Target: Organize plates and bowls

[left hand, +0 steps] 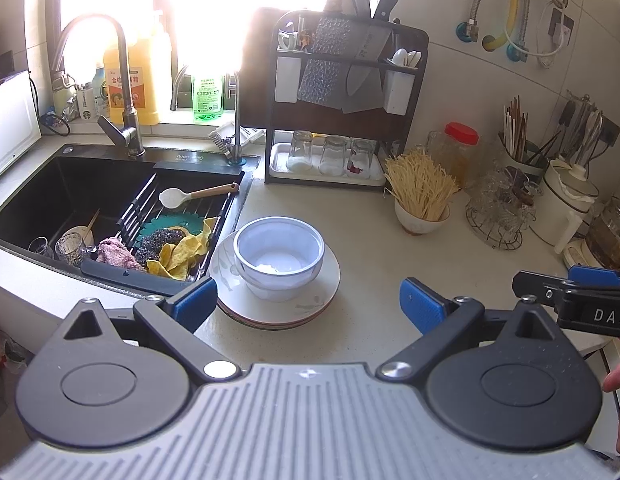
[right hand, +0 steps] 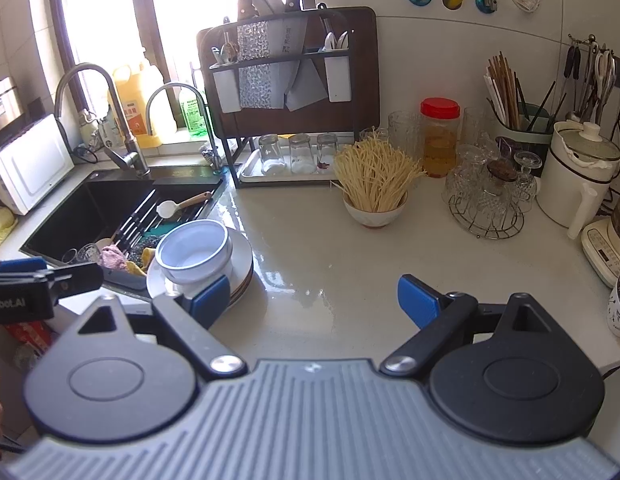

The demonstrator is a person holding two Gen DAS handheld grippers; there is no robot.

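Observation:
A stack of white bowls [left hand: 278,256] sits on a stack of plates [left hand: 310,304] on the counter beside the sink. In the right wrist view the bowls [right hand: 195,250] and plates [right hand: 243,256] lie at the left. My left gripper [left hand: 310,306] is open and empty, its fingers either side of the plates' near edge, just short of them. My right gripper [right hand: 314,300] is open and empty over bare counter to the right of the plates. Its left fingertip [right hand: 211,298] overlaps the plates' rim in view. The right gripper also shows in the left wrist view [left hand: 570,292].
A black sink [left hand: 89,184] with a drain rack, spoon, sponges and glasses lies at the left. A bowl of dry noodles [right hand: 374,200], a knife rack with upturned glasses [right hand: 293,156], a glass holder [right hand: 486,200], a red-lidded jar [right hand: 440,136] and a white kettle [right hand: 578,176] stand behind.

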